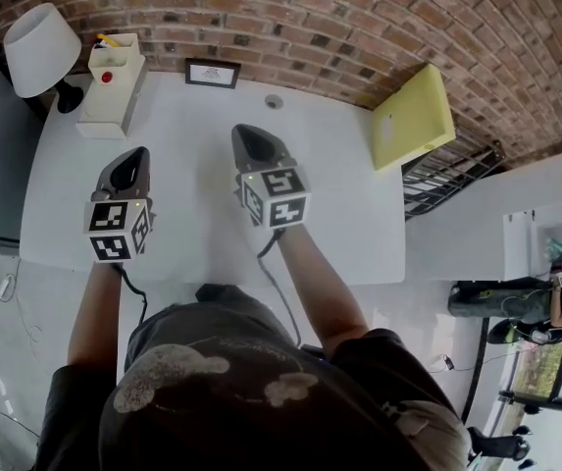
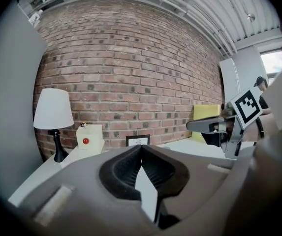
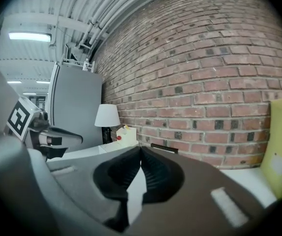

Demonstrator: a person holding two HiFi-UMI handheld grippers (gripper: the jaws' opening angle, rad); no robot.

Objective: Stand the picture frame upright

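A small black picture frame (image 1: 212, 73) stands upright at the back of the white table (image 1: 349, 224), against the brick wall. It shows ahead in the left gripper view (image 2: 138, 140) and as a dark strip in the right gripper view (image 3: 164, 148). My left gripper (image 1: 135, 157) hovers over the table's left half, jaws shut with nothing between them (image 2: 141, 149). Over the middle of the table, my right gripper (image 1: 252, 137) is also shut and empty (image 3: 141, 150). Both are well short of the frame.
A white lamp (image 1: 41, 51) and a cream box with a red dot (image 1: 112, 84) stand at the back left. A yellow board (image 1: 413, 116) leans at the table's right end. A small round fitting (image 1: 275, 101) sits near the frame. A person (image 1: 536, 307) is at the far right.
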